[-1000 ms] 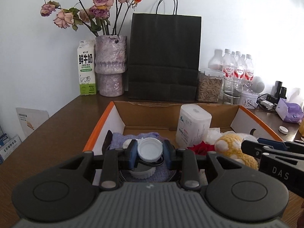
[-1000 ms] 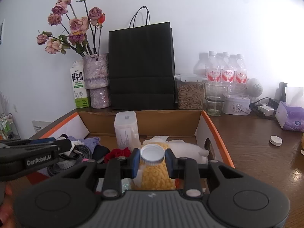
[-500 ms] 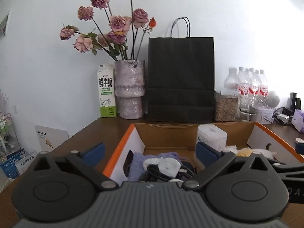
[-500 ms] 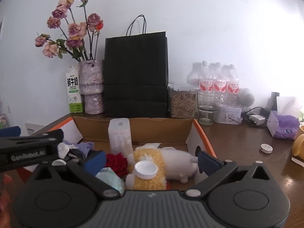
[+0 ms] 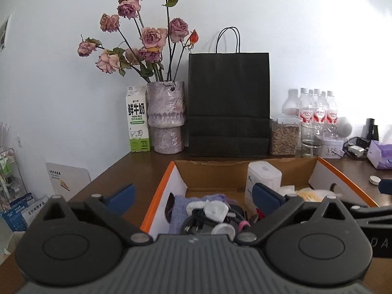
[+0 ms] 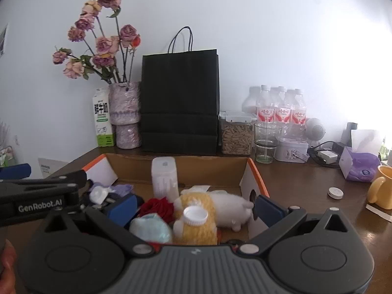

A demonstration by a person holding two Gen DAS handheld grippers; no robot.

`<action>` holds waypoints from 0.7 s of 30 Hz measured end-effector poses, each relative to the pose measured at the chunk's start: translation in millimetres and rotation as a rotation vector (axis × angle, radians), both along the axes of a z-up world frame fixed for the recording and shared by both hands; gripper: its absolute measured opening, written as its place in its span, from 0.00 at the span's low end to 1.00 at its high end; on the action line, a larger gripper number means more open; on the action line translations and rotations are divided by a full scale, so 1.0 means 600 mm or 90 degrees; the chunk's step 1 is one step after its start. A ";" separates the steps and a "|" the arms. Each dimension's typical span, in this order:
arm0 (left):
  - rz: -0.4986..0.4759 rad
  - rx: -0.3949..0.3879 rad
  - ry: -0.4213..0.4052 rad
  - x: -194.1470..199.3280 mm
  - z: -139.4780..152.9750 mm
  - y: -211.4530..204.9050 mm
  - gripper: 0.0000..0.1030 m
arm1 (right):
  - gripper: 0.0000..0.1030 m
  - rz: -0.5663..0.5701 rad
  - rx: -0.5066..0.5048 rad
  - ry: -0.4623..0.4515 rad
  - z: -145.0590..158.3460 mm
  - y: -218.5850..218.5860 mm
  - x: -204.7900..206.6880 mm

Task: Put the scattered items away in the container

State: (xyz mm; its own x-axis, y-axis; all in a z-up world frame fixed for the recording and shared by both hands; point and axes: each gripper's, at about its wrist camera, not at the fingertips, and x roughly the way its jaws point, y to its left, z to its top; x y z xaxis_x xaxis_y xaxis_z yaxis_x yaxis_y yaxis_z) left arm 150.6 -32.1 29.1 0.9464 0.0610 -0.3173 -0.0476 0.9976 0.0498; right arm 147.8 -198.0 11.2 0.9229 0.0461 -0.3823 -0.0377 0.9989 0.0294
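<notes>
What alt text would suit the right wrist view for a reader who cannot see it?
The right gripper stands open and empty above a cardboard box holding a yellow-and-white plush toy with a white bottle cap on it, a red cloth and a white canister. Behind stand a black paper bag, a vase and water bottles.

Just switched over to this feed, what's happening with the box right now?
A person is tidying loose items into the cardboard box. Both tongs, left and right, have just opened wide and hold nothing. A white bottle cap lies on the yellow plush toy in the box, and another white cap sits on the cable pile. One small white cap remains on the table.
</notes>
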 end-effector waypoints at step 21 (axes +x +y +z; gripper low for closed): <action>-0.032 -0.026 0.184 -0.217 -0.016 0.028 1.00 | 1.00 0.022 0.028 0.124 0.000 0.019 -0.226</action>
